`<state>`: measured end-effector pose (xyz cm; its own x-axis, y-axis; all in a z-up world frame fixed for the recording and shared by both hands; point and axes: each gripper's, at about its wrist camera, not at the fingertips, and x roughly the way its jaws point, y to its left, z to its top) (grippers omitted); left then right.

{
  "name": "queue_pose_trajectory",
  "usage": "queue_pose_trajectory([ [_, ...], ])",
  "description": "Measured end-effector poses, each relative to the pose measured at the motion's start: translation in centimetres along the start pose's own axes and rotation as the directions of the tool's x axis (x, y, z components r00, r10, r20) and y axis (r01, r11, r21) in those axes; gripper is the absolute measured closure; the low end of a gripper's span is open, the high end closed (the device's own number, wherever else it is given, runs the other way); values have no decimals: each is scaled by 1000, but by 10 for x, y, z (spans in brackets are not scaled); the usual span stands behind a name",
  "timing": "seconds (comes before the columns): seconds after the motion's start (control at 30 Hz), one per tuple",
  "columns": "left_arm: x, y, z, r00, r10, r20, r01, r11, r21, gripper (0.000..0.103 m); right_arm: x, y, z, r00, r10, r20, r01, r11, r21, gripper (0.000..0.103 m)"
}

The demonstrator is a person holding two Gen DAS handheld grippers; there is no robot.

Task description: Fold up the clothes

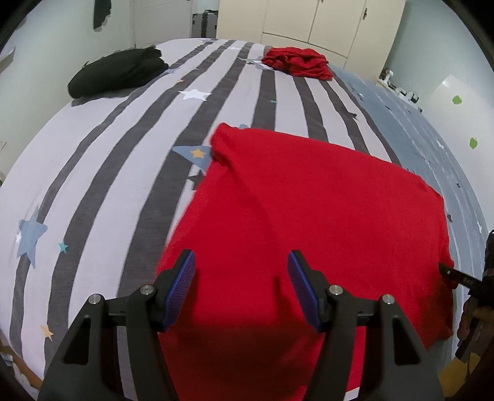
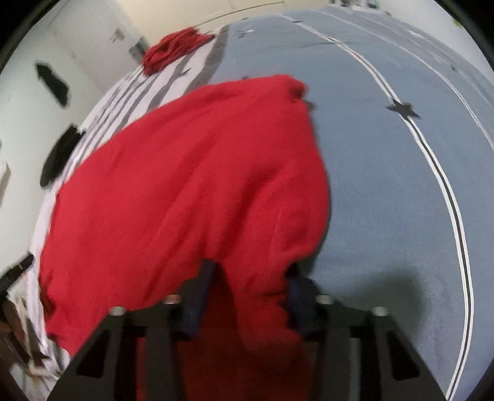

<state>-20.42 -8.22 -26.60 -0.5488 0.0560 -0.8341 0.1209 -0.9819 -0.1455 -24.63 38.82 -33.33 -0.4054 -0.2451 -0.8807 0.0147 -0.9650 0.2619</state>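
A red garment (image 1: 308, 222) lies spread flat on the striped, star-printed bedcover (image 1: 108, 172). My left gripper (image 1: 242, 268) hovers over the garment's near part, open, with nothing between its blue pads. In the right wrist view the same red garment (image 2: 185, 185) bulges upward, and a bunched fold of its near right edge fills the gap between the jaws of my right gripper (image 2: 250, 277), which is shut on it. That picture is blurred. A dark fingertip of the right tool shows at the garment's right edge in the left wrist view.
A folded black garment (image 1: 117, 74) lies at the bed's far left. A crumpled red garment (image 1: 296, 61) sits at the far end, also seen as a red pile (image 2: 176, 49). Cream wardrobe doors (image 1: 308, 18) stand behind. Blue-grey bedcover (image 2: 386, 169) stretches right.
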Motion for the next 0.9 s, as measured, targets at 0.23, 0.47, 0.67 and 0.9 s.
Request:
queue_pose_trajectory([
  [0.23,-15,39,-2,999,-23,22,23,1000,-19,44,-8,24,1,996,-83,14,83,996,14,88],
  [0.47,-39,103,-1,999,-20,48,23,998,-58,44,-53,147,29,986,-91,141,107,987,-116,89],
  [0.67,-70,158,-9,997,18,75,-9,993,-117,44,-49,301,11,990,12,139,37,939,-341,89],
  [0.9,-77,179,-22,998,25,57,-18,992,-125,44,53,416,-25,983,22,-182,-92,918,-386,76],
])
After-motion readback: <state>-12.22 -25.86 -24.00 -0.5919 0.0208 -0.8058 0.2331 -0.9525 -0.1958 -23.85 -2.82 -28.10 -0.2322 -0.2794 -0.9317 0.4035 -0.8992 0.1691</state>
